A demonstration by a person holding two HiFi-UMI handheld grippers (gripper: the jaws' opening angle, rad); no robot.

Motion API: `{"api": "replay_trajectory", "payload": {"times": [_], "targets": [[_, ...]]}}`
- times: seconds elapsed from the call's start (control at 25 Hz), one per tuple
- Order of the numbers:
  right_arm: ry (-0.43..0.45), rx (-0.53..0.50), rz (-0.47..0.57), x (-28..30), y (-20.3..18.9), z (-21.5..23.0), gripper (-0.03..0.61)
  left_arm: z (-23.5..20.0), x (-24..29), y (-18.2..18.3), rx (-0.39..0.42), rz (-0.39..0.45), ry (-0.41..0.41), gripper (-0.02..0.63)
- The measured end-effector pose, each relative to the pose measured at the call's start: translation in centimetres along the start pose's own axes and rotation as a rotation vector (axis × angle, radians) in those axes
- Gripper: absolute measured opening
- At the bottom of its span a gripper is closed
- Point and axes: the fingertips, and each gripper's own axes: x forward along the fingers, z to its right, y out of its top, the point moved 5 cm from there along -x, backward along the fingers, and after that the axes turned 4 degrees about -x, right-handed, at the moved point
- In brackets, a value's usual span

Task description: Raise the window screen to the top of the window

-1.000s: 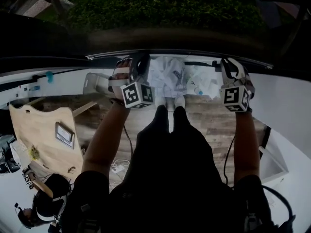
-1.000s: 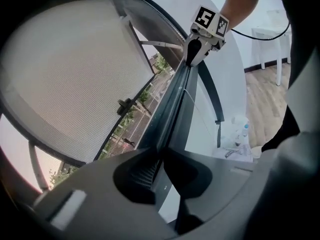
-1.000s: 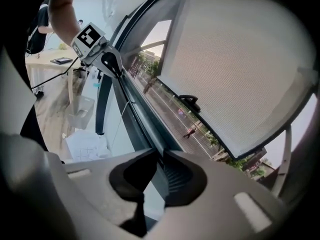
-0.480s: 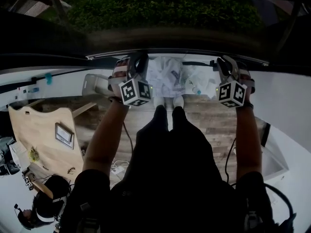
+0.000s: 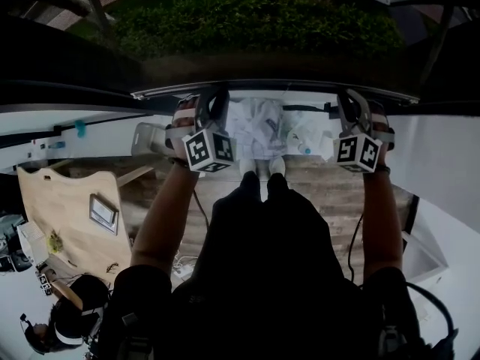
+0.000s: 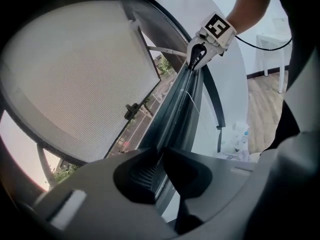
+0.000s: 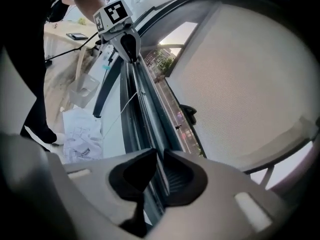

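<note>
The window screen's dark bottom rail (image 5: 277, 85) runs as an arc across the head view, with both grippers clamped on it. My left gripper (image 5: 210, 102) is shut on the rail's left part, and my right gripper (image 5: 354, 105) is shut on its right part. In the left gripper view the jaws (image 6: 161, 166) pinch the rail (image 6: 175, 104), which runs up to the other gripper (image 6: 200, 54). Grey mesh (image 6: 75, 79) fills that view's left. The right gripper view mirrors this: jaws (image 7: 161, 171) on the rail (image 7: 145, 99), mesh (image 7: 240, 84) at right.
Below the window lie white papers and bags (image 5: 262, 122) on a wooden floor. A pale wooden board (image 5: 71, 201) stands at the left, a white table (image 5: 431, 253) at the right. A green hedge (image 5: 247, 17) shows outside. A small black latch (image 6: 132, 110) sits on the frame.
Both grippers and the rail have risen a little in the head view. The right gripper's marker cube has rolled and now faces the camera more squarely.
</note>
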Motion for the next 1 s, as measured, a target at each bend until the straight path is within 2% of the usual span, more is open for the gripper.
{"api": "replay_trajectory", "payload": {"times": [0.28, 0.56, 0.76, 1.0], "targets": [[-0.006, 0.028, 0.024, -1.6, 0.6, 1.3, 0.046, -1.0, -1.4, 1.0, -0.026, 0.001, 0.013, 0.046], [-0.055, 0.053, 0.038, -4.0, 2.1, 5.0, 0.046, -3.8, -3.5, 3.4, -0.038, 0.037, 0.057, 0.046], [-0.020, 0.048, 0.027, -4.9, 2.7, 6.2, 0.046, -4.9, -4.3, 4.2, -0.038, 0.029, 0.029, 0.048], [-0.037, 0.052, 0.044, -6.0, 3.4, 7.6, 0.046, -6.0, -5.4, 5.1, -0.025, 0.045, 0.057, 0.048]]}}
